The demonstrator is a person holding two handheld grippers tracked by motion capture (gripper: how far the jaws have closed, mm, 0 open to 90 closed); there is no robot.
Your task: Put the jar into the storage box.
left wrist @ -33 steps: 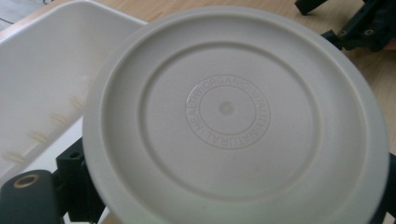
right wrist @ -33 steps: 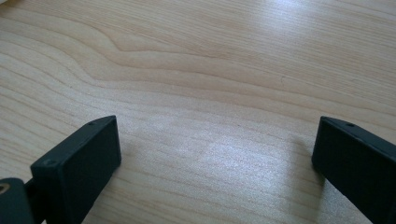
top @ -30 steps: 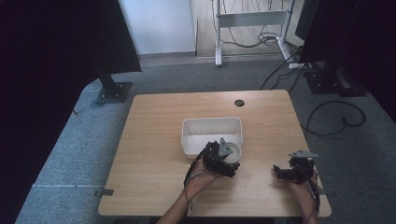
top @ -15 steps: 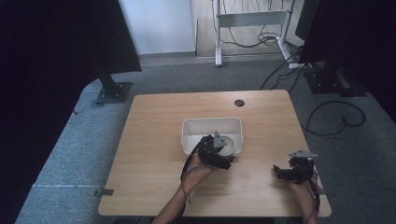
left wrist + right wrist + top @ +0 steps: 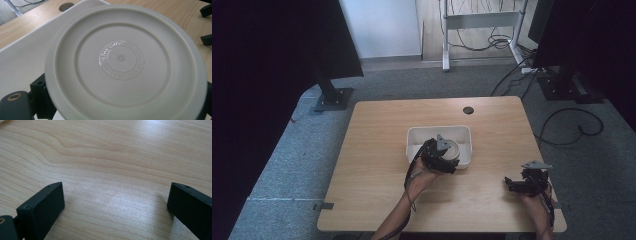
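A round off-white plate (image 5: 120, 62) with a ring of raised lettering on its underside is held in my left gripper (image 5: 443, 156), which is shut on its rim; one black finger (image 5: 40, 96) shows at the plate's lower left edge. In the high view the plate (image 5: 451, 148) hangs over the white rectangular tray (image 5: 464, 129) at the table's middle. That tray (image 5: 22, 55) lies just behind the plate in the left gripper view. My right gripper (image 5: 518, 185) rests low over the table near its front right corner. Its jaws stand wide apart, right gripper (image 5: 115, 205) open over bare wood.
The wooden table (image 5: 377, 150) has a round cable hole (image 5: 468, 110) at the back. Dark monitor stands (image 5: 332, 97) and cables (image 5: 572, 125) lie on the grey carpet around the table.
My left gripper has moved forward with the plate, from just in front of the tray to over it. The right gripper has stayed still.
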